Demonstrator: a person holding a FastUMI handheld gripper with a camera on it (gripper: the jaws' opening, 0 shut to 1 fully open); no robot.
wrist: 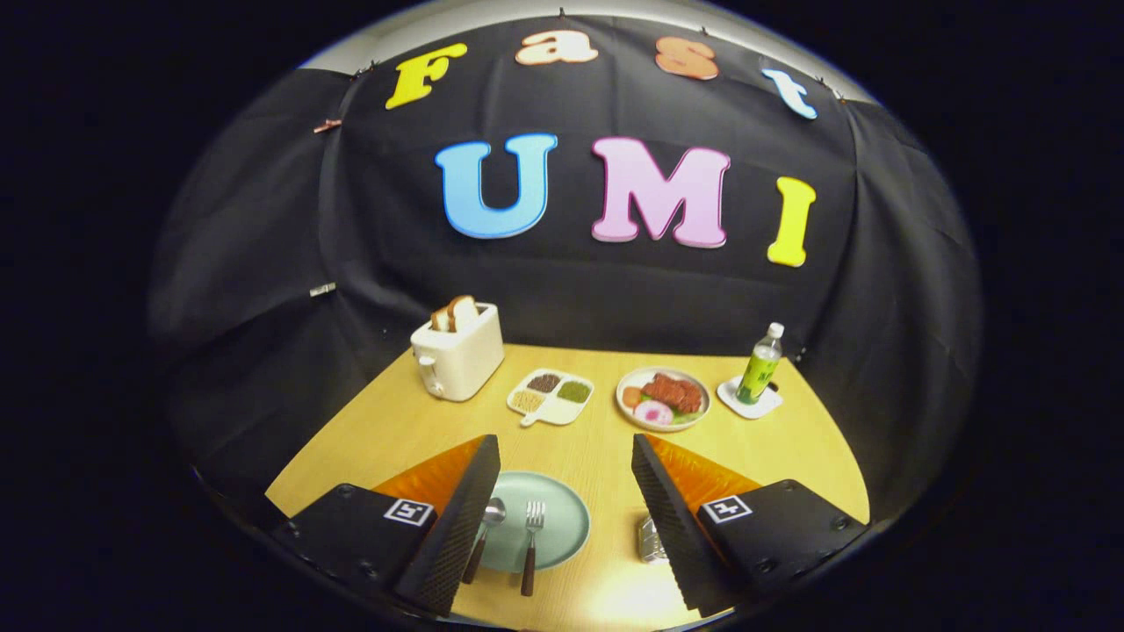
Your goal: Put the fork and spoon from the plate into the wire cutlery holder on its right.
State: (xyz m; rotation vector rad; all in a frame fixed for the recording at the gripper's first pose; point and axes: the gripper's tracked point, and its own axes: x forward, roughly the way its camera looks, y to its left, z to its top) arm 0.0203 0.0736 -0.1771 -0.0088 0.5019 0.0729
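Spread wide above the counter (606, 456), the gripper (558, 518) frames a wooden-handled steel fork (531, 542) on the pale green plate (562, 518); likely light, stiff, slippery; best pinched mid-handle.

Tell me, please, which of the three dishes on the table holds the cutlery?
The plain green plate between the open gripper's fingers; it holds the spoon and fork. The two farther dishes carry food.

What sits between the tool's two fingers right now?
In the gripper view, the green plate with spoon and fork lies between the open tool's fingers.

Fork (532, 544) beside spoon (486, 534) on plate (562, 518)
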